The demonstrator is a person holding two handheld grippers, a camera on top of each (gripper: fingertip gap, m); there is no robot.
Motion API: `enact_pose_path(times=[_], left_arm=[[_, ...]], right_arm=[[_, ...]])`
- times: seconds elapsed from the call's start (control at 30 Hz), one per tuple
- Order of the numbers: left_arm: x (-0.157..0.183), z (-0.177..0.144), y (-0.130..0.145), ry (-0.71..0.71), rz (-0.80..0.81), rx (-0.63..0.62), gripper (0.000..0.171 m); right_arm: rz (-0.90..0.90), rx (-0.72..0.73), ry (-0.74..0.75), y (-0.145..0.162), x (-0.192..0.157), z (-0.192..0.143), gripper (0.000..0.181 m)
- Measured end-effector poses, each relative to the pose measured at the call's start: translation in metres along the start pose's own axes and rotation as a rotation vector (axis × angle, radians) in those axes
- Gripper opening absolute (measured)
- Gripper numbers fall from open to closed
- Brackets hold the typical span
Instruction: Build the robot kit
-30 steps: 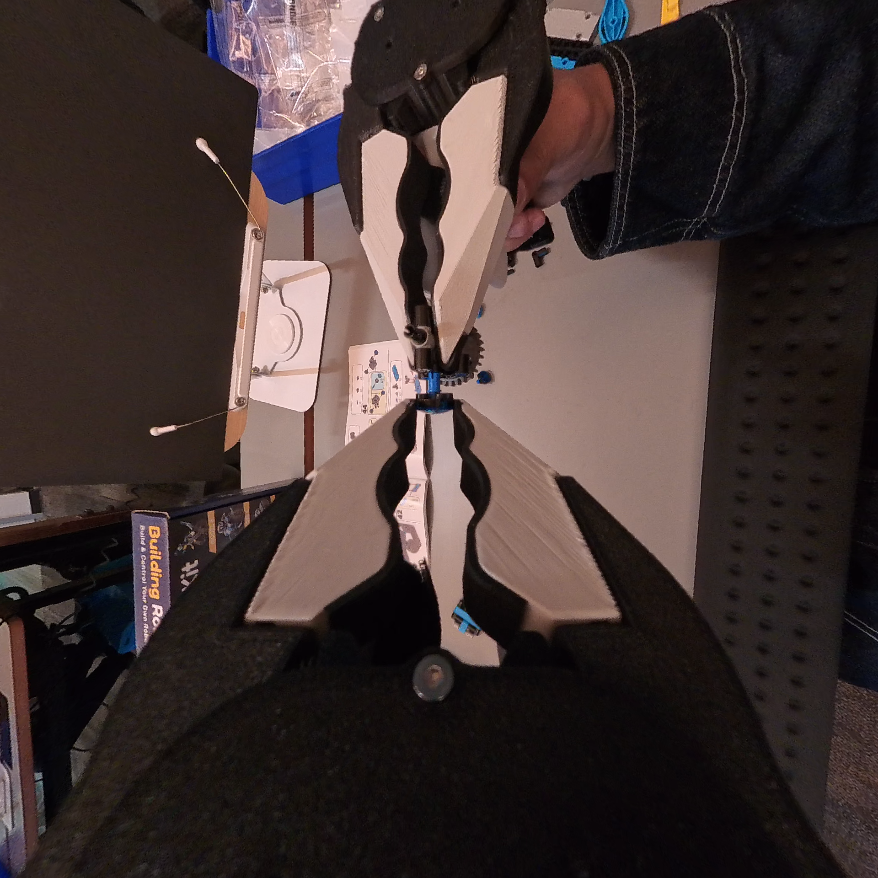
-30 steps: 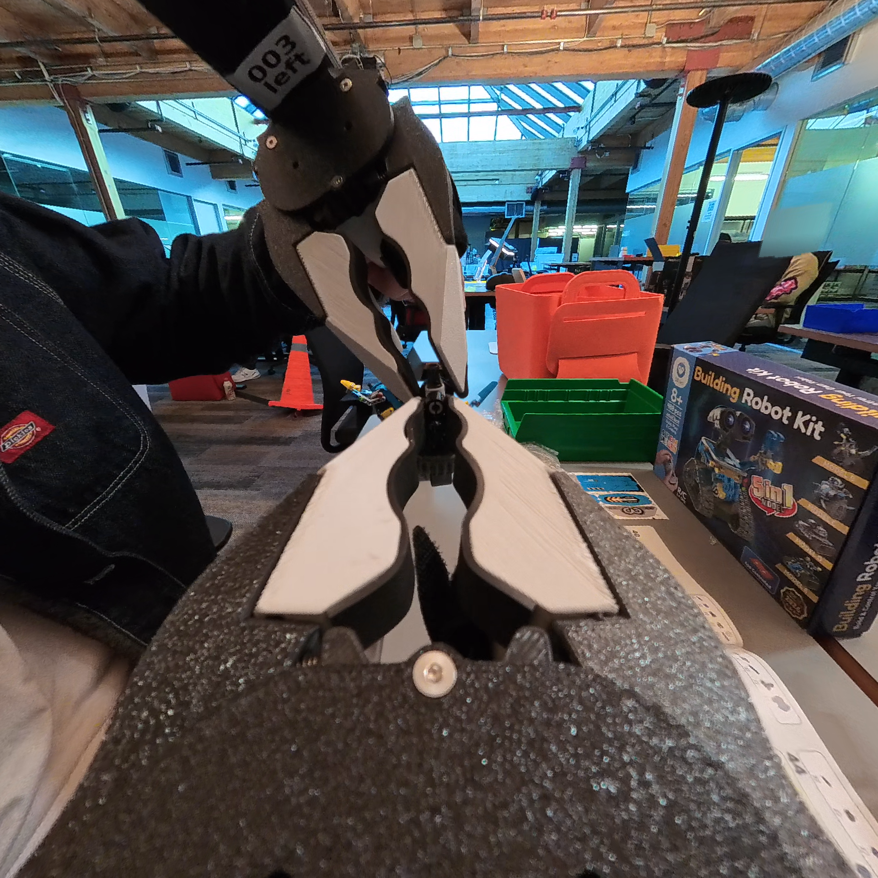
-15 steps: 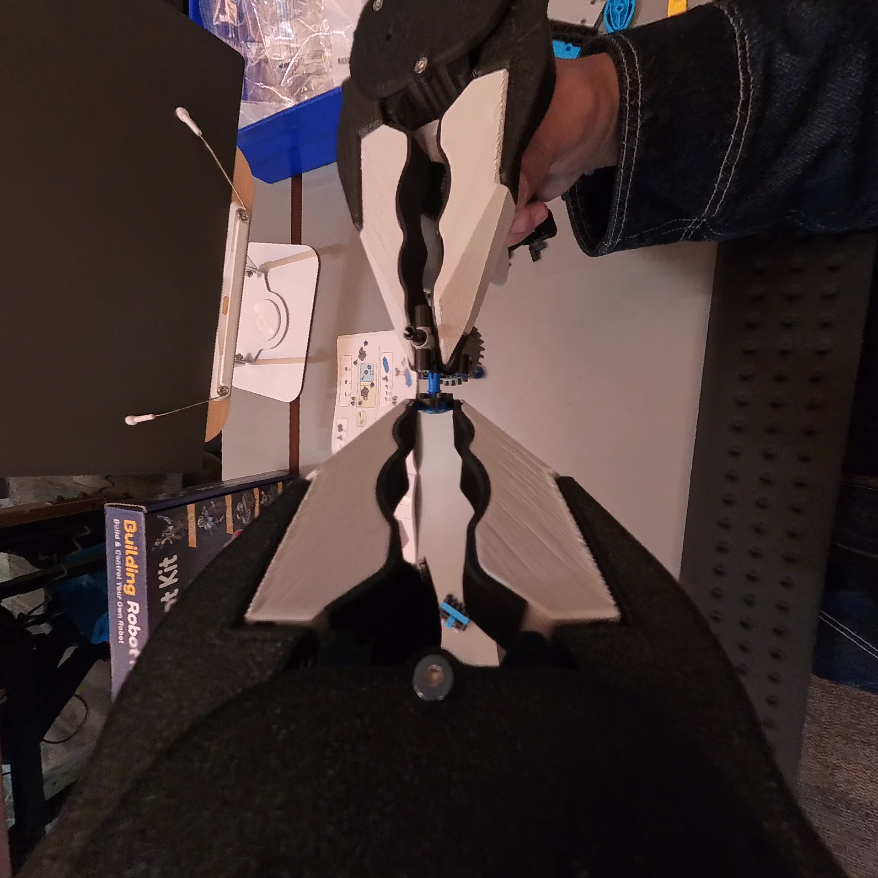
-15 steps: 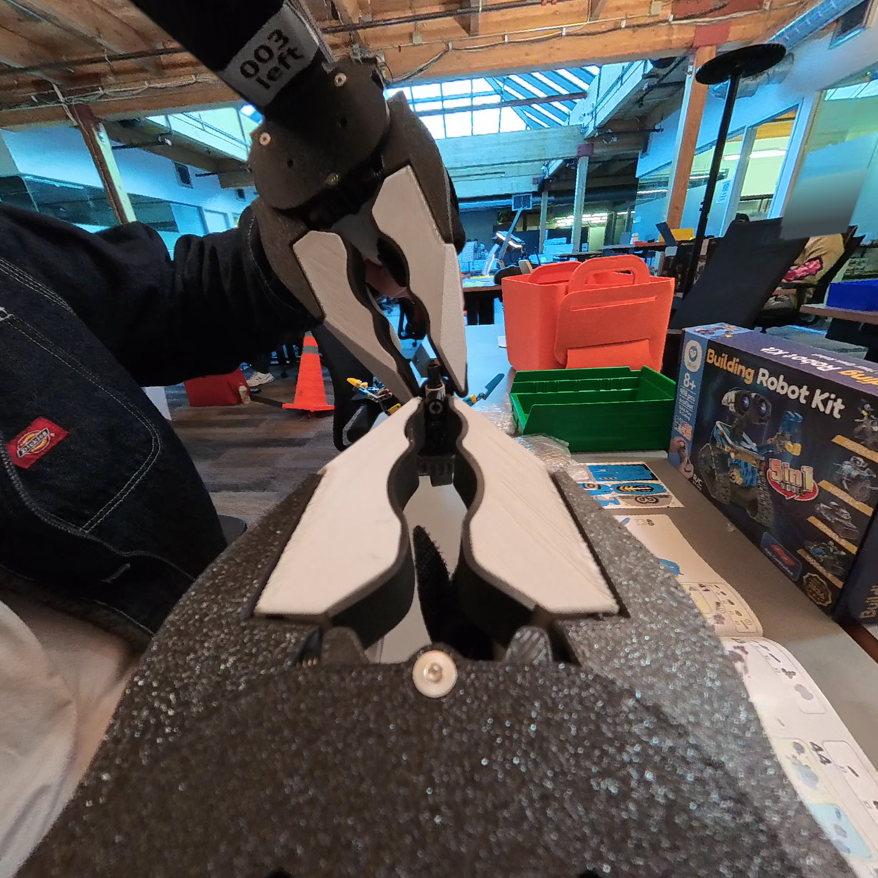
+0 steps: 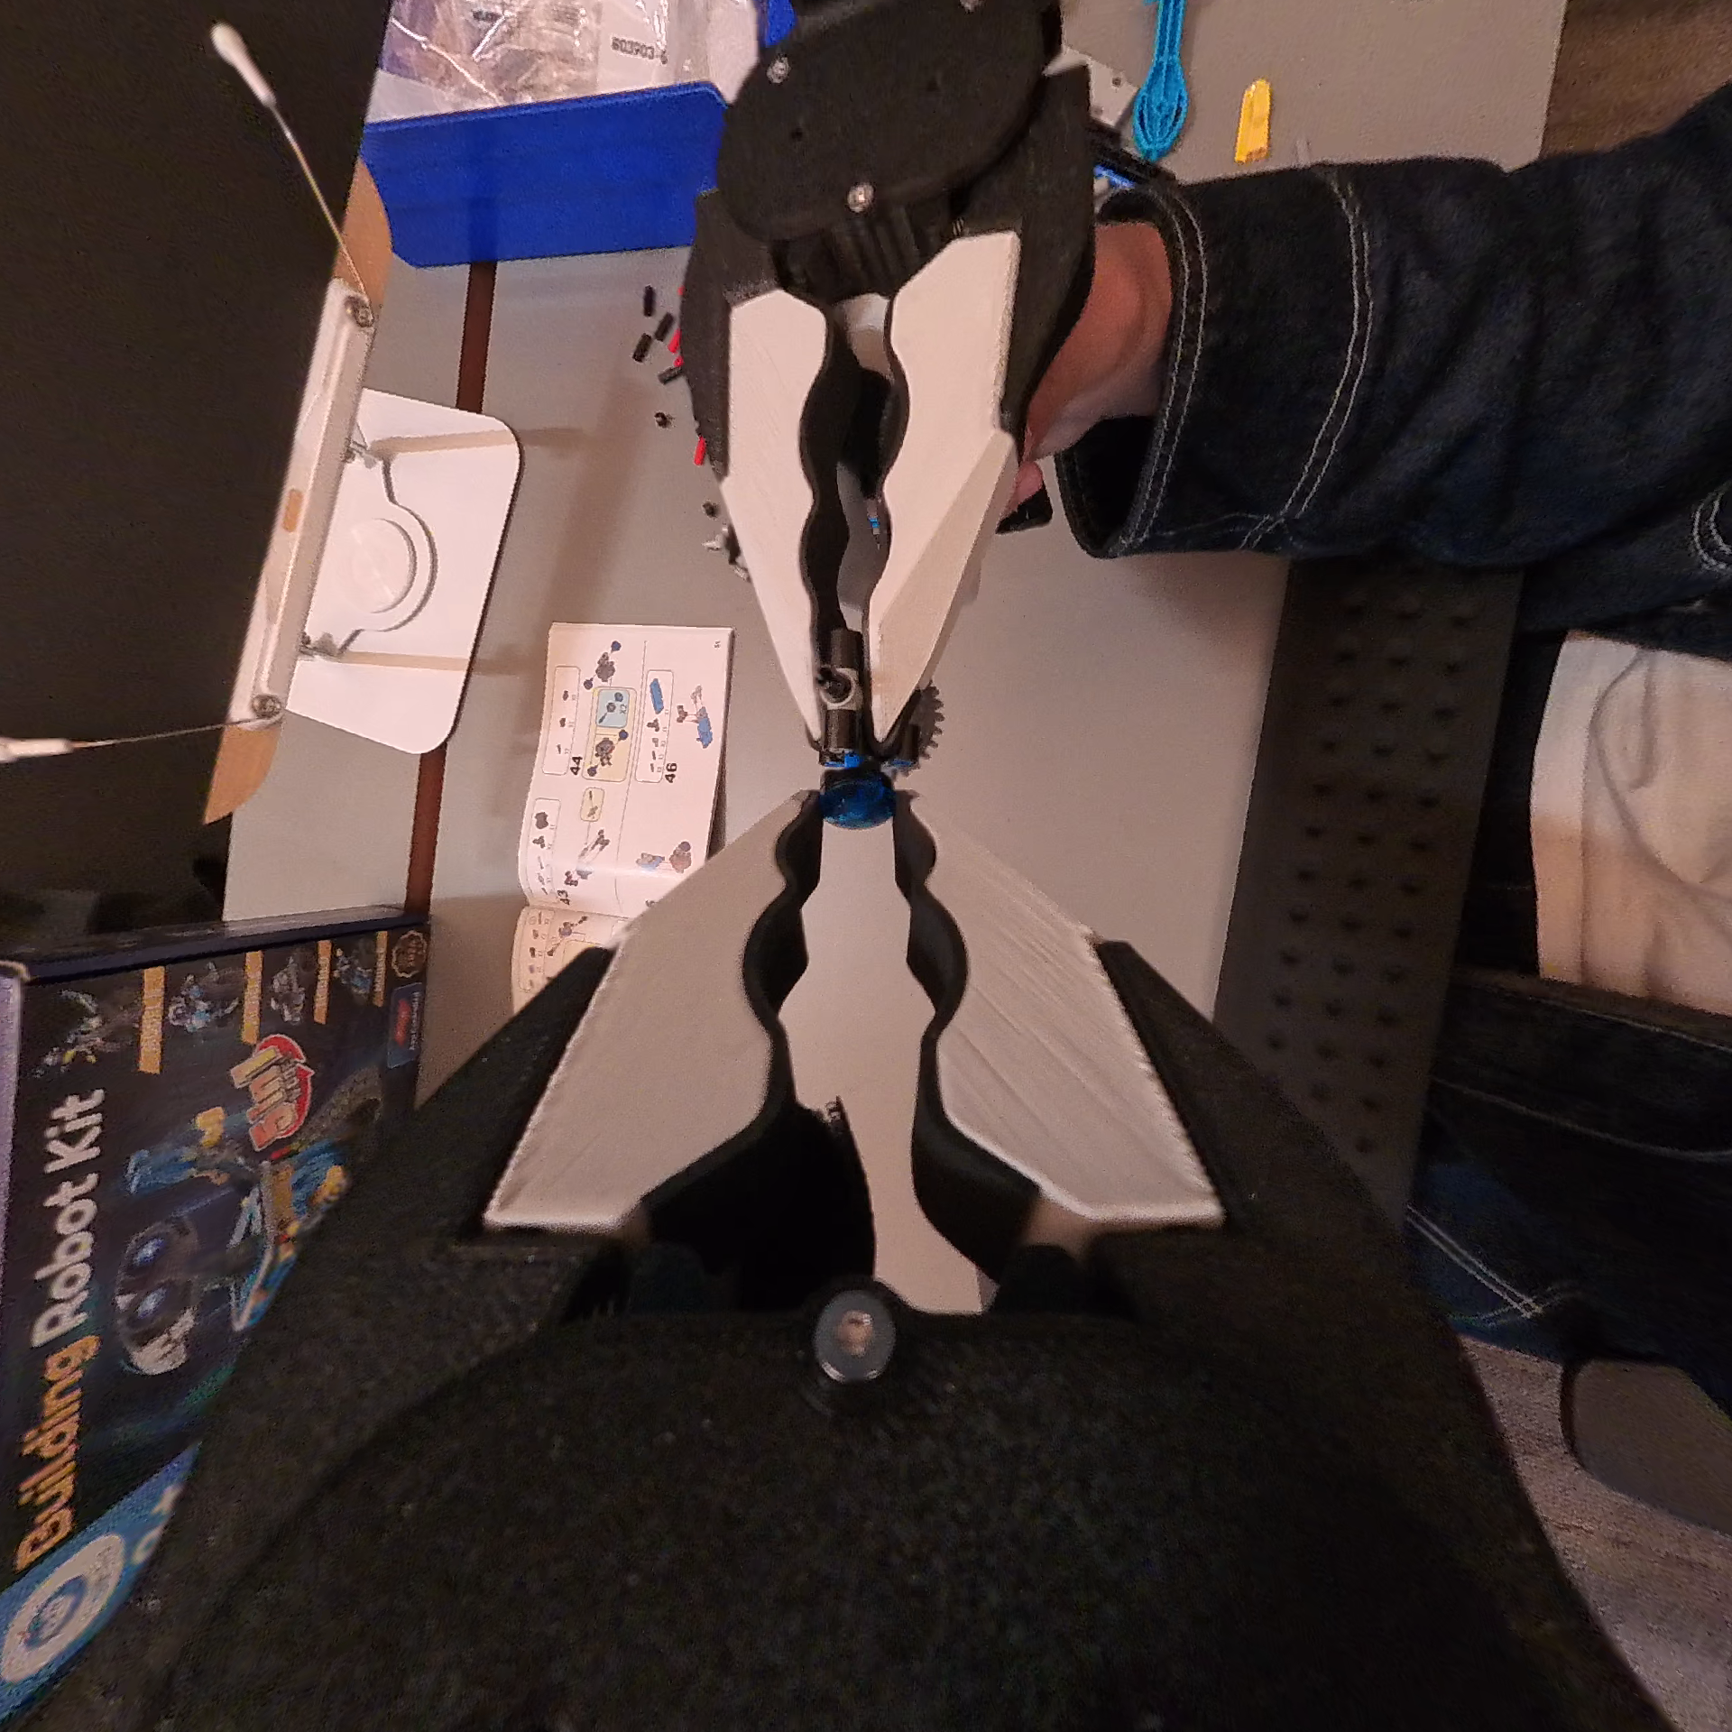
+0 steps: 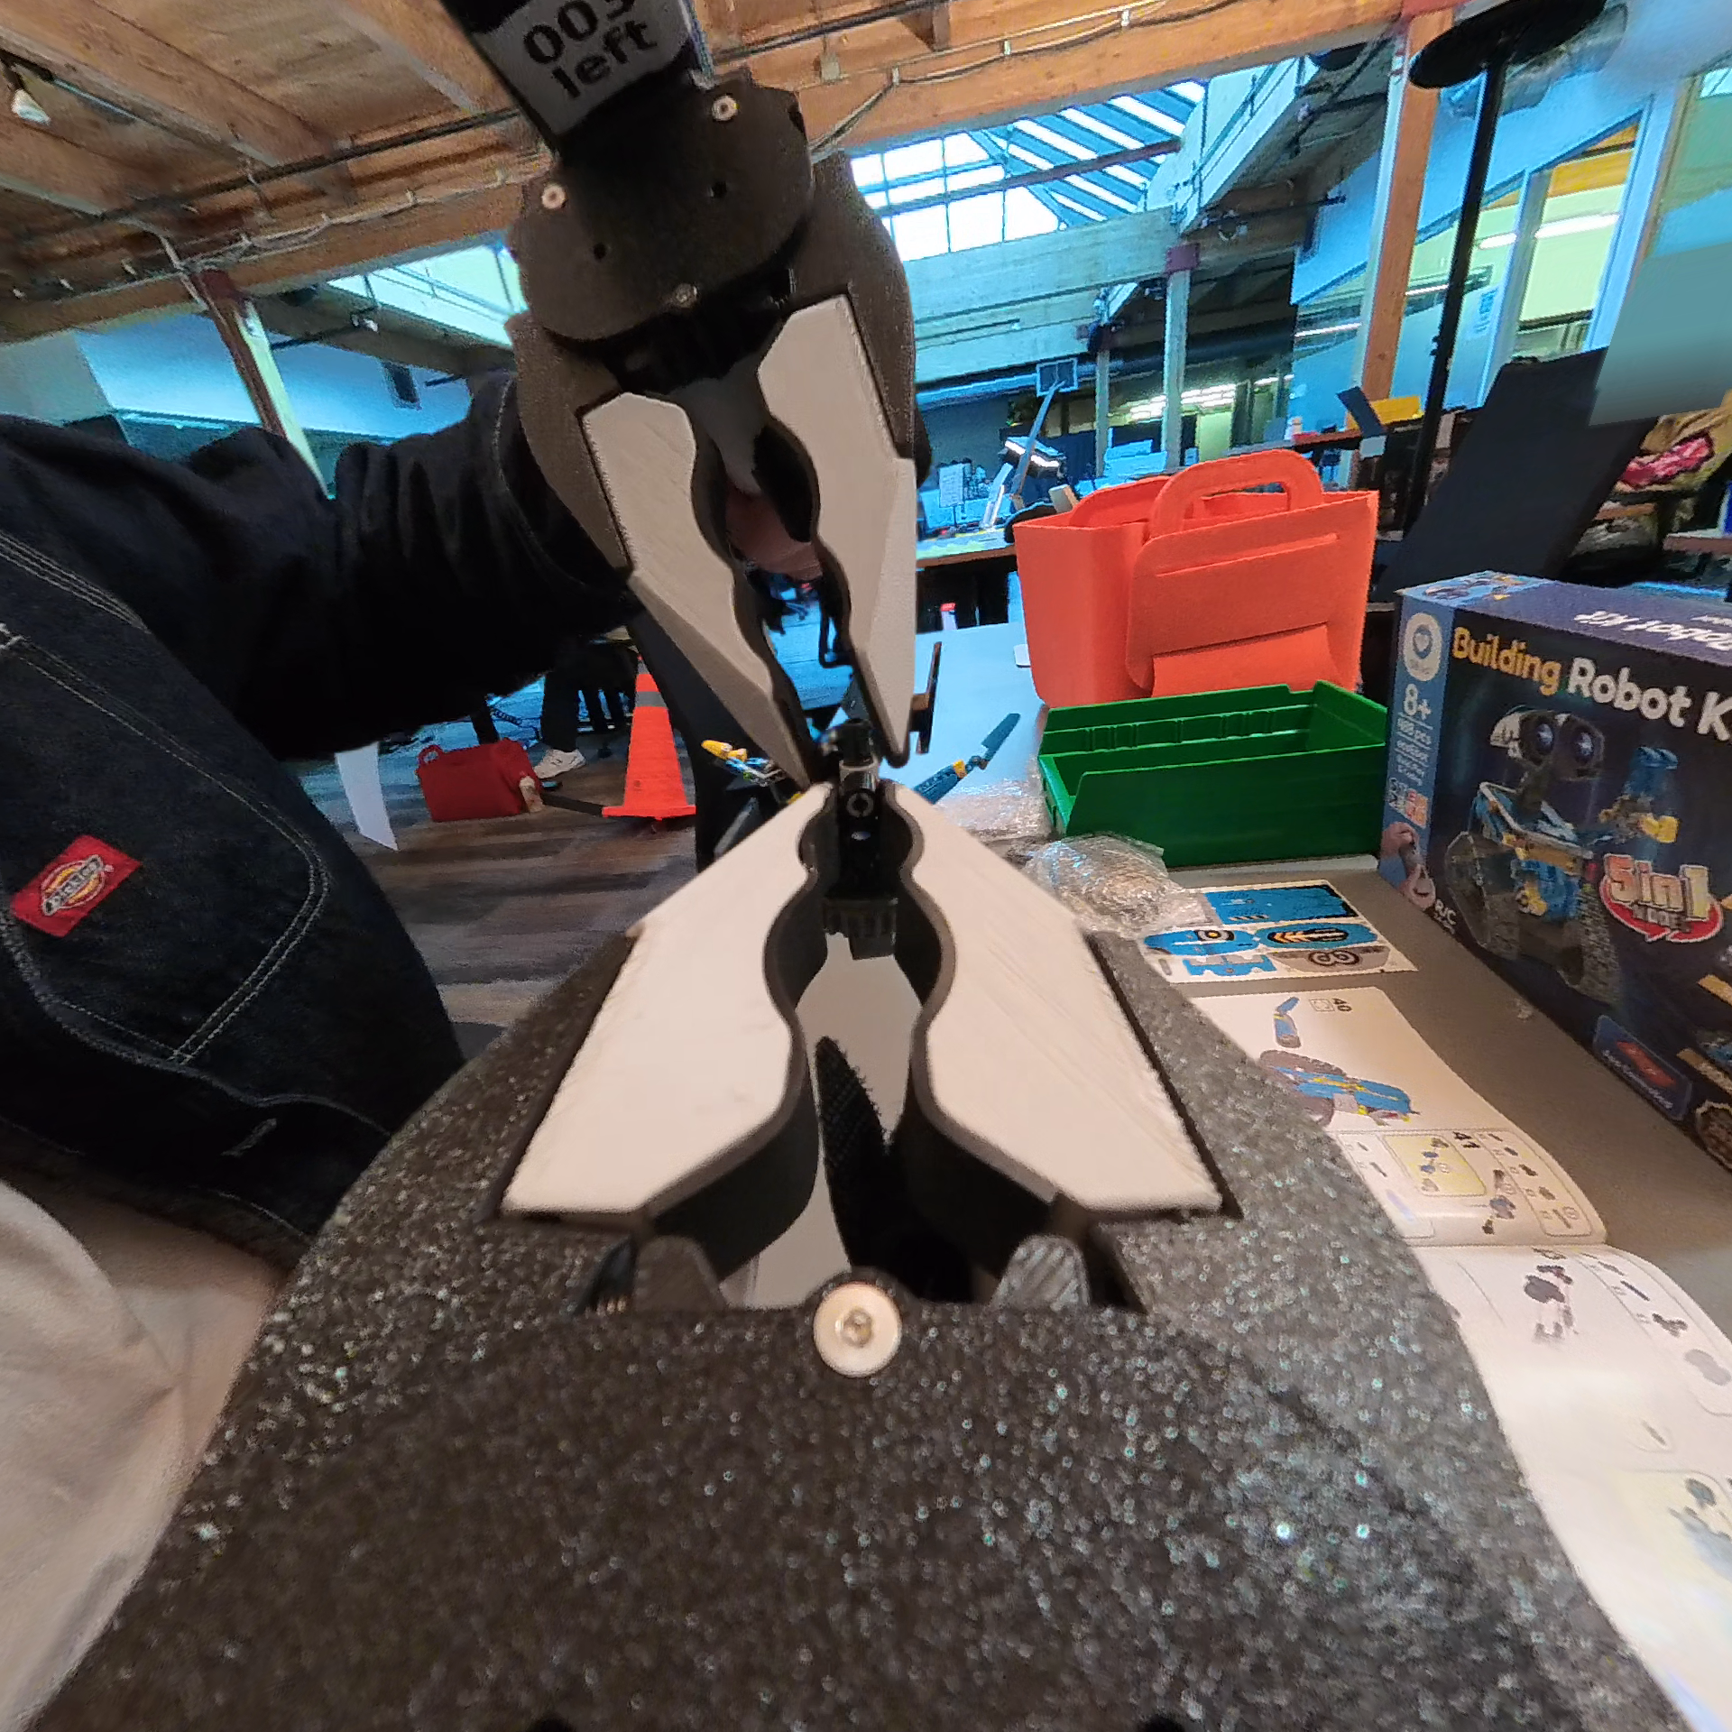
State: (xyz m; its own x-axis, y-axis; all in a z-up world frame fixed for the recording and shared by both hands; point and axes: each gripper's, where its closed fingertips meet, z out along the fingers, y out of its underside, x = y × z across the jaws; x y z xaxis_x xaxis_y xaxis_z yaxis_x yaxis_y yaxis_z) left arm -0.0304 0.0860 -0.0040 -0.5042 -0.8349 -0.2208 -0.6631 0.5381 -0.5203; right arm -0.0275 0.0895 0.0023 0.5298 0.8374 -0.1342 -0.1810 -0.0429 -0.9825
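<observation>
My left gripper [image 5: 855, 808] is shut on a small round blue piece [image 5: 851, 806]. My right gripper [image 5: 848, 740] comes in from the top, tip to tip with it, held by a hand in a dark denim sleeve [image 5: 1359, 356]. It is shut on a black pin assembly [image 5: 841, 689] with a black gear [image 5: 928, 722] at its side. The blue piece touches the end of that assembly. In the right wrist view my right gripper [image 6: 858, 797] clamps the black assembly [image 6: 860, 872], and the left gripper [image 6: 843, 750] points down onto its top end.
A grey table [image 5: 1078, 843] lies below with an open instruction booklet [image 5: 637, 750], a kit box [image 5: 187, 1172], a white stand [image 5: 394, 581], a blue bin [image 5: 544, 178] and loose small parts [image 5: 661, 328]. A green tray [image 6: 1218, 778] and an orange bag [image 6: 1200, 581] stand behind. My two grippers' fingertips are within a few centimetres of each other.
Both grippers stay shut and tip to tip. They have shifted together over the table; the kit box and booklet now show more in the left wrist view. The left gripper stands more directly above the right.
</observation>
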Motion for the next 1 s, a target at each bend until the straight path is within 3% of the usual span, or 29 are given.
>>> enact_pose_path(times=[0.07,0.23,0.4,0.47,0.57,0.7,0.83,1.0], left_arm=[[-0.002,0.0,0.0,0.003,-0.006,0.006,0.013],[-0.012,-0.007,-0.009,-0.031,-0.034,0.092,0.014],[-0.016,-0.013,-0.022,0.012,-0.206,0.473,0.014],[-0.015,-0.014,-0.022,0.055,-0.271,0.611,0.014],[-0.013,-0.012,-0.019,0.078,-0.295,0.711,0.014],[-0.015,-0.005,-0.018,0.056,-0.285,0.73,0.014],[-0.014,-0.003,-0.016,0.129,-0.312,0.72,0.014],[-0.016,-0.006,-0.02,0.123,-0.315,0.768,0.014]], right_arm=[[0.015,0.007,-0.002,0.003,0.002,0.003,0.007],[0.101,0.207,-0.056,-0.011,0.008,0.002,0.007],[0.207,0.418,-0.134,-0.026,0.009,-0.006,0.006],[0.206,0.389,-0.141,-0.024,0.007,-0.005,0.006],[0.182,0.346,-0.128,-0.02,0.006,-0.004,0.005],[0.191,0.328,-0.128,-0.015,0.01,-0.007,0.006],[0.129,0.25,-0.085,-0.009,0.01,-0.005,0.006],[0.221,0.332,-0.16,-0.011,0.01,-0.004,0.006]])
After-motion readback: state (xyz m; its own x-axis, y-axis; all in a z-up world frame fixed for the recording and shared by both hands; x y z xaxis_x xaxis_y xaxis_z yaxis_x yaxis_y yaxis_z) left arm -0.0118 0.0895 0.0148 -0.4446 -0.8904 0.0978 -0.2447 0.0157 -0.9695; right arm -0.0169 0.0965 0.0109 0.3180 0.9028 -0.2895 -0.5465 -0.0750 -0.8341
